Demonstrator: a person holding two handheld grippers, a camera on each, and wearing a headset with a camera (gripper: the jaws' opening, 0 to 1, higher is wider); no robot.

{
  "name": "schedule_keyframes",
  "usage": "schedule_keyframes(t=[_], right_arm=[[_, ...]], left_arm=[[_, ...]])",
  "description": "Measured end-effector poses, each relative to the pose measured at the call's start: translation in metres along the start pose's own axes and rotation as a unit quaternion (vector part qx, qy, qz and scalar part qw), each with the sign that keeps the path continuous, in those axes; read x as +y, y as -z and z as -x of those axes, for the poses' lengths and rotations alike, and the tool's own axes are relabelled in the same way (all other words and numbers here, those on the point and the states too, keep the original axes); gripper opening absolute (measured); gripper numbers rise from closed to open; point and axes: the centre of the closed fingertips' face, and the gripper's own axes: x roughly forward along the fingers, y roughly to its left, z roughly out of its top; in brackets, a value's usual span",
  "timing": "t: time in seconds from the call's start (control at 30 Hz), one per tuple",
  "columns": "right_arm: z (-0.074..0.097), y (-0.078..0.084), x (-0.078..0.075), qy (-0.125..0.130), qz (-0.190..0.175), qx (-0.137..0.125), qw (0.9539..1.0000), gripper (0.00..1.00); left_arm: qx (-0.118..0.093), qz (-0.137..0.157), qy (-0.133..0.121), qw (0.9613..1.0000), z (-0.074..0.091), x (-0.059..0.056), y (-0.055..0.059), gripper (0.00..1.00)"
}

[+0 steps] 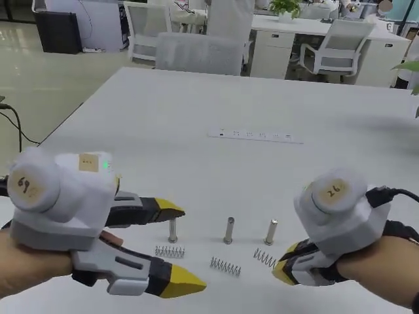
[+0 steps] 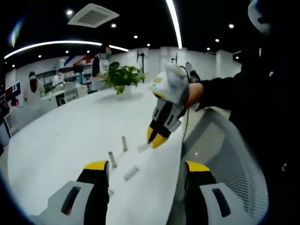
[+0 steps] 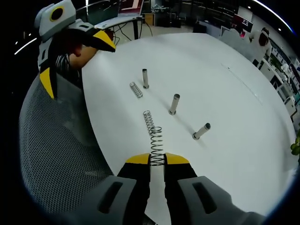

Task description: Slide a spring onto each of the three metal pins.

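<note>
Nearest us, the right gripper [image 3: 157, 160] is pinched tight on one end of a held spring [image 3: 156, 139], and the coil pokes out ahead of its jaws, low over the table's front edge. The left gripper [image 1: 190, 247] hovers beside it with jaws spread wide, gripping nothing. Two others lie loose on the white table [image 1: 196, 111]: the left spring [image 1: 169, 251] and the middle spring [image 1: 225, 265]. Just behind them, in a row, stand the left pin [image 1: 173, 230], middle pin [image 1: 228, 230] and right pin [image 1: 270, 231], all upright, all bare. Farther back lies a power strip [image 1: 255, 135], and beyond the table there's an office chair [image 1: 330, 49].
</note>
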Motion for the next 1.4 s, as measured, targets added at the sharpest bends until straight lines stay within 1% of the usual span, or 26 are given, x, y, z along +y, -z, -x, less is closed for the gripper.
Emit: schedule_keyframes(t=[0.13, 0.2, 0.3, 0.4, 0.5, 0.67, 0.73, 0.87, 1.0, 1.07, 1.33, 1.4], right_arm=[[0.005, -0.011, 0.003, -0.003, 0.012, -0.008, 0.9999, 0.07], [0.006, -0.016, 0.005, -0.007, 0.016, -0.012, 0.9998, 0.07], [0.006, -0.021, 0.007, -0.009, 0.022, -0.014, 0.9996, 0.07], [0.006, -0.024, 0.009, -0.013, 0.026, -0.014, 0.9995, 0.07], [0.007, -0.027, 0.011, -0.016, 0.03, -0.019, 0.9992, 0.07], [0.006, -0.031, 0.017, -0.027, 0.035, -0.021, 0.9988, 0.07], [0.005, -0.033, 0.02, -0.031, 0.041, -0.02, 0.9985, 0.07], [0.003, -0.036, 0.028, -0.044, 0.058, -0.016, 0.9972, 0.07], [0.0, -0.035, 0.033, -0.052, 0.075, -0.008, 0.9958, 0.07], [-0.001, -0.035, 0.037, -0.057, 0.093, -0.005, 0.994, 0.07], [-0.001, -0.035, 0.046, -0.073, 0.124, 0.004, 0.9896, 0.07], [-0.001, -0.035, 0.047, -0.076, 0.135, 0.007, 0.9879, 0.07]], left_arm=[[-0.007, -0.001, -0.004, 1.0, -0.007, 0.003, -0.006, 0.58], [-0.016, 0.0, -0.003, 0.9999, -0.01, 0.002, -0.01, 0.57], [-0.022, 0.002, 0.0, 0.9998, -0.015, 0.001, -0.011, 0.56], [-0.02, 0.005, 0.0, 0.9998, -0.019, 0.001, -0.006, 0.55], [-0.019, 0.014, 0.004, 0.9997, -0.022, 0.0, 0.001, 0.55], [-0.008, 0.019, 0.008, 0.9997, -0.027, 0.0, 0.011, 0.53], [0.0, 0.015, 0.011, 0.9998, -0.029, -0.001, 0.015, 0.53], [0.01, 0.008, 0.017, 0.9998, -0.032, -0.003, 0.02, 0.5], [0.015, 0.003, 0.019, 0.9997, -0.032, -0.003, 0.022, 0.48], [0.016, 0.002, 0.018, 0.9997, -0.032, -0.003, 0.023, 0.46], [0.035, -0.02, 0.018, 0.999, -0.035, -0.003, 0.031, 0.34], [0.038, -0.022, 0.019, 0.9988, -0.036, -0.004, 0.032, 0.32]])
